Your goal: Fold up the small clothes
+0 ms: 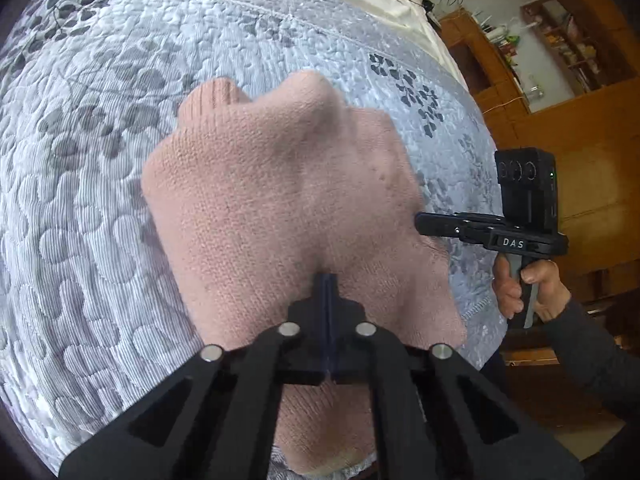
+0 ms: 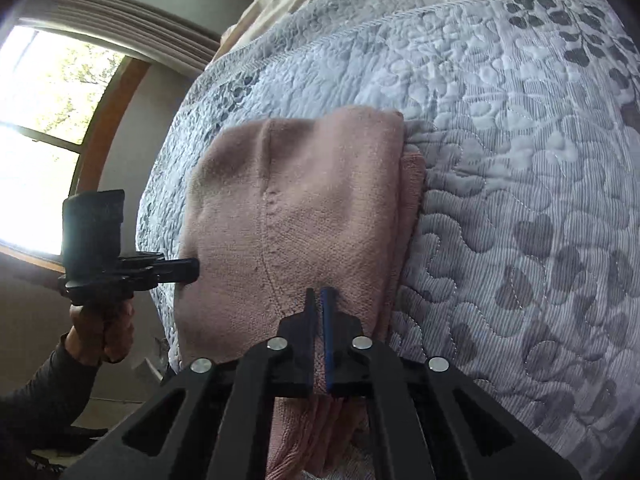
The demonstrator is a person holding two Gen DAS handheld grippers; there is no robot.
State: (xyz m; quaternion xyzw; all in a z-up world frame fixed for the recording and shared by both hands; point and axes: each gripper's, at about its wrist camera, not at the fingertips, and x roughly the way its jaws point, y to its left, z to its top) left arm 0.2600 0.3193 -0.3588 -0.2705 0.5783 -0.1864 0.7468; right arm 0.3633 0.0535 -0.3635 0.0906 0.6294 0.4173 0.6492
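Note:
A pink knitted garment [image 1: 276, 200] hangs stretched over the near edge of the bed, held up at two near corners. My left gripper [image 1: 329, 280] is shut on its near hem, the fabric bunched between the blue pads. Off to the right, my right gripper [image 1: 420, 222] pinches the garment's right edge. In the right wrist view the same pink garment [image 2: 300, 208] lies in folded layers, and my right gripper [image 2: 319, 294] is shut on a fold of it. My left gripper [image 2: 194, 270] grips the garment's left edge there.
A grey-blue quilted bedspread [image 1: 100, 184] with leaf print covers the bed, also the bedspread [image 2: 520, 200] to the right. A hand [image 1: 532, 284] in a dark sleeve holds the right handle. Wooden shelves [image 1: 560, 60] stand beyond the bed. A bright window [image 2: 44, 120] is at left.

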